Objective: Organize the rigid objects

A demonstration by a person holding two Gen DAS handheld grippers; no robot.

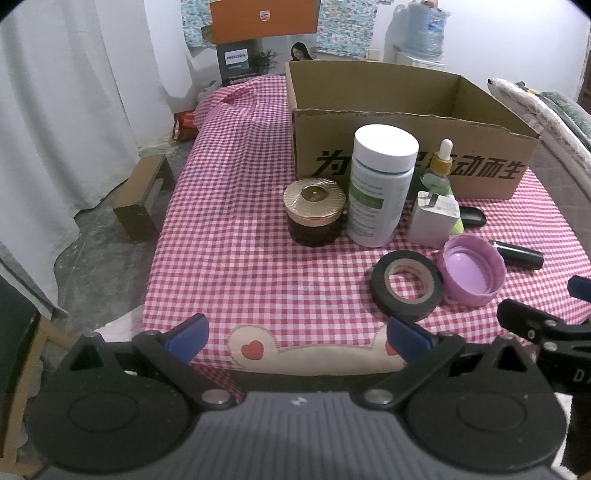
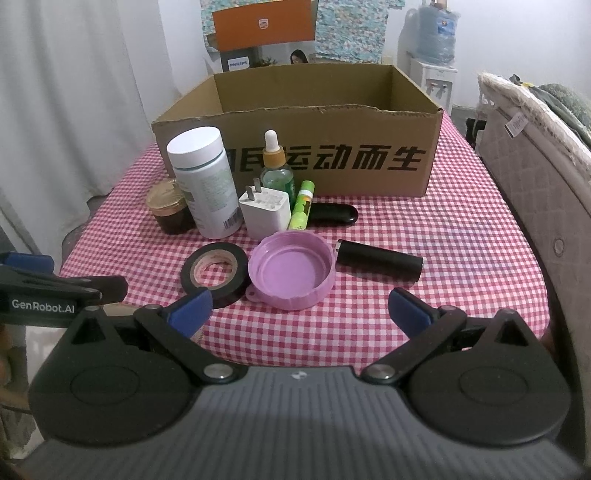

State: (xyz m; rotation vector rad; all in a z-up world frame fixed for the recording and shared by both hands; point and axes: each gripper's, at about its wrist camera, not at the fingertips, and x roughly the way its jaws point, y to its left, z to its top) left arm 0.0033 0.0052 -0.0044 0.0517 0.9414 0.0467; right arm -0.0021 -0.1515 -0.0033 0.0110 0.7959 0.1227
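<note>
Both grippers empty, jaws wide. Left gripper (image 1: 297, 339) at lower centre of its view, blue fingertips (image 1: 188, 338) over the cloth's near edge, touching nothing. Right gripper (image 2: 299, 314) likewise, fingertips (image 2: 408, 310) spread just short of the lid (image 2: 291, 271) and tape (image 2: 214, 273).

Objs clustered mid-frame in right view, in front of the box (image 2: 332, 158): pink lid open side up, touching black tape roll at its left; black tube (image 2: 378, 260) lying right of lid. Behind: white charger (image 2: 264, 214), green stick (image 2: 302, 206) leaning beside it, dark oblong obj (image 2: 334, 214) flat behind those. White bottle (image 2: 205, 181) upright, gold-lid jar (image 2: 170, 212) to its left, dropper bottle (image 2: 277, 170) by the box wall.

Box open-topped; inside not visible. Red-check cloth (image 2: 424, 236) covers table. White curtain (image 1: 66, 110) upper left, water cooler (image 1: 421, 33) upper right.
</note>
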